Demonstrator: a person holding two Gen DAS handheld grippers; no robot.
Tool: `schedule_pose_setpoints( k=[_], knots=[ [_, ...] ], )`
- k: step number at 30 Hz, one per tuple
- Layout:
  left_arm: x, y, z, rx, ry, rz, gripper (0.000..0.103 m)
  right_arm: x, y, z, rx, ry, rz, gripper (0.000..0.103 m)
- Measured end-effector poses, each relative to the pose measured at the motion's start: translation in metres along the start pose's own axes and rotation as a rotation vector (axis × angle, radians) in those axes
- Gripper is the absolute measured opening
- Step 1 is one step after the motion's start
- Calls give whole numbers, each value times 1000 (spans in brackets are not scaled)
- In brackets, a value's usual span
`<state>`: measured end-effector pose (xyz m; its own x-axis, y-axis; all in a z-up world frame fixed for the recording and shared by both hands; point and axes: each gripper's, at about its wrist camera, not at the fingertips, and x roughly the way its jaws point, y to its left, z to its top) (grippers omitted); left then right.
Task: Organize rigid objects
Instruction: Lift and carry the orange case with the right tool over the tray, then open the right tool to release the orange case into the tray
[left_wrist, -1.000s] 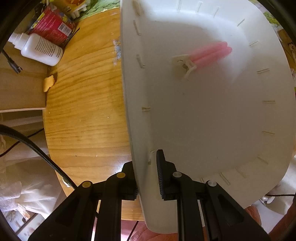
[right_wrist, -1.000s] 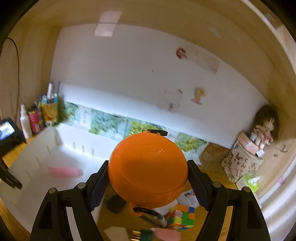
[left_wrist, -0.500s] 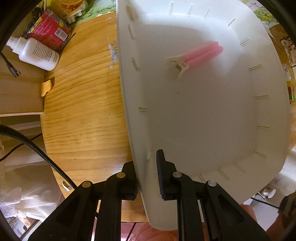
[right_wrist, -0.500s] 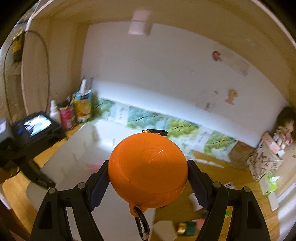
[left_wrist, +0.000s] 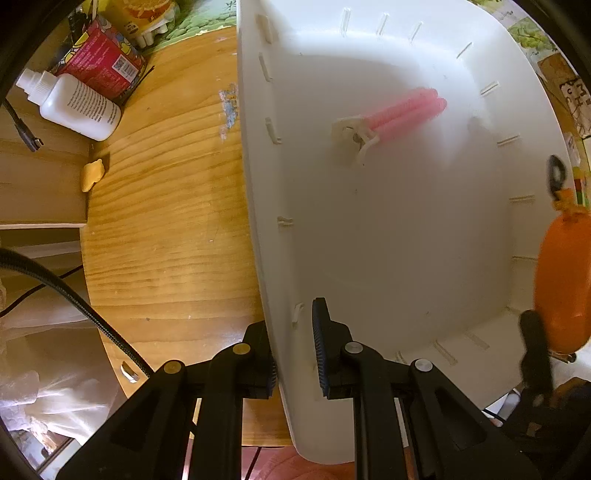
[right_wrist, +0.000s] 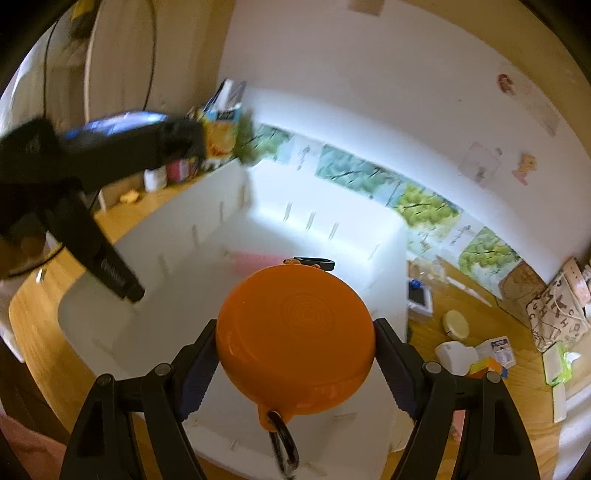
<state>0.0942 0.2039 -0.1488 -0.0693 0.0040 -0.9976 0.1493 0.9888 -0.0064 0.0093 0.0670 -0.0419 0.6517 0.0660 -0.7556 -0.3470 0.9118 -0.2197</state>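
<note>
My right gripper is clamped on the orange disc, jaws wide around it, hanging over the white bin. Left gripper is nearly closed, pinching the bin's wall to steady it on the worktop. I'd go low before letting go, landing short of the pink tubes further back.

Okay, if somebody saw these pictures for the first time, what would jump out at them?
The bright orange disc, clamped in the right gripper above the big white bin. Next, the pink item lying alone on the bin's floor, and the left gripper pinching the bin's near wall.
</note>
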Motion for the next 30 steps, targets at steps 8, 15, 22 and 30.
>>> schedule_pose_setpoints(
  k=[8,15,22,30],
  knots=[
    [6,-8,-6,12,12,16,18,-8,4,-6,-18,-53,-27,81],
    [8,-15,-14,16,13,29,18,-21,-13,-3,14,-90,-72,81],
    [12,-21,-19,11,13,35,18,-26,-40,-11,82,-81,-130,81],
    [15,-21,-15,4,19,42,18,-25,-76,-33,211,-41,-172,82]
  ],
)
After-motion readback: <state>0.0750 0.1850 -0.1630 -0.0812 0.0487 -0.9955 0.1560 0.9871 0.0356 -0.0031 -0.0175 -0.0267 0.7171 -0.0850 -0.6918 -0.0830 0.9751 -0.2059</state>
